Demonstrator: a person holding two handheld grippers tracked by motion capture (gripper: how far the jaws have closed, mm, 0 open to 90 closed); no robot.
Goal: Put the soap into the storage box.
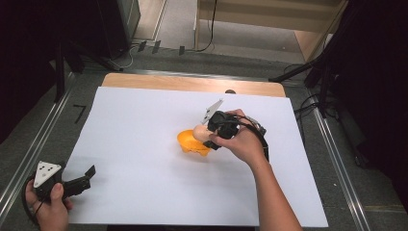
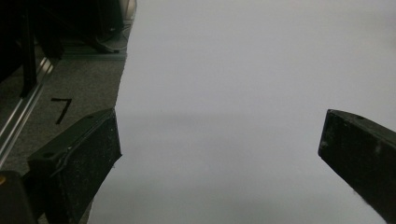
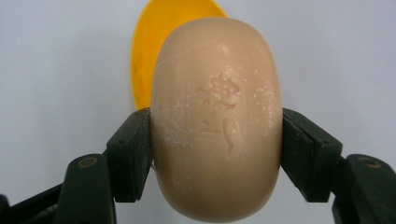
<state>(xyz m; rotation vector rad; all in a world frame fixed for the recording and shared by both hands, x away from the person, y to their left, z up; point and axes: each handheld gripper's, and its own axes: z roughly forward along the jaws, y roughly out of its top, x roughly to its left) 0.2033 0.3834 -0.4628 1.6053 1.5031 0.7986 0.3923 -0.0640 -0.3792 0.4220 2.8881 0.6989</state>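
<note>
Two tools, right tool (image 3: 215,154) clamping soap bar (image 3: 217,116), left tool (image 2: 219,158) gaping wide, empty

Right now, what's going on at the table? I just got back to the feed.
A person works two handheld grippers over a white sheet. The right gripper is shut on a beige bar of soap, holding it at the orange dish. The left gripper is open at the sheet's near left corner, with nothing between its jaws.

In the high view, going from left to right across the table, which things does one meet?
left gripper at the near left edge → orange dish → soap bar, just above it → right gripper gripping the soap.
</note>
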